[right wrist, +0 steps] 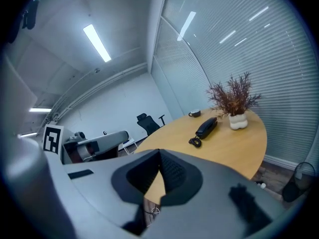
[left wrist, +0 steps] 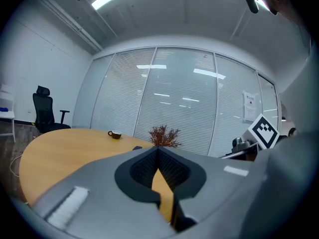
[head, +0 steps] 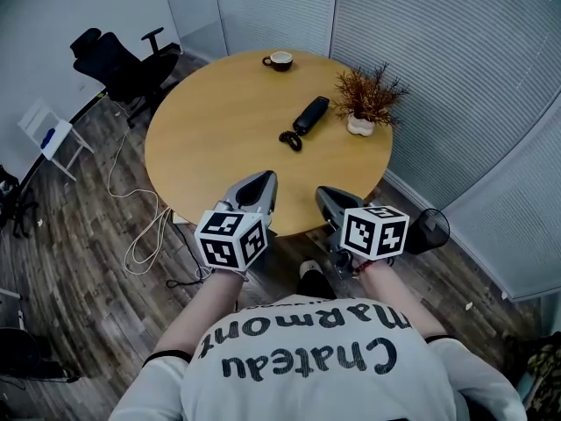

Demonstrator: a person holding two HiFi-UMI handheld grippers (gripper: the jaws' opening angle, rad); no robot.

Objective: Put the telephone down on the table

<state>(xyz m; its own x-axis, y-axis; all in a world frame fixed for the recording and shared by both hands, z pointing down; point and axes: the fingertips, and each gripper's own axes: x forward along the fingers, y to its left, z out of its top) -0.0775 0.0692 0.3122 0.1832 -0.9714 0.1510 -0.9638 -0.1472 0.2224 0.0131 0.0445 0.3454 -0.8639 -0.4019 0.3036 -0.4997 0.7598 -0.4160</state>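
The black telephone handset (head: 311,114) lies on the round wooden table (head: 219,139), right of centre, with its coiled cord (head: 291,139) bunched beside it. In the right gripper view the telephone (right wrist: 206,126) rests far ahead on the tabletop. My left gripper (head: 266,179) hovers at the table's near edge, jaws shut with nothing between them. My right gripper (head: 323,193) is beside it, just off the near edge, also shut and empty. The left gripper (left wrist: 158,149) and the right gripper (right wrist: 160,152) each show their pads meeting. Both are well short of the telephone.
A coffee cup (head: 279,60) stands at the table's far edge. A dried plant in a white pot (head: 364,103) is right of the telephone. A black office chair (head: 123,64) stands at far left, cables (head: 145,235) trail on the floor, and a wastebasket (head: 429,231) sits near right.
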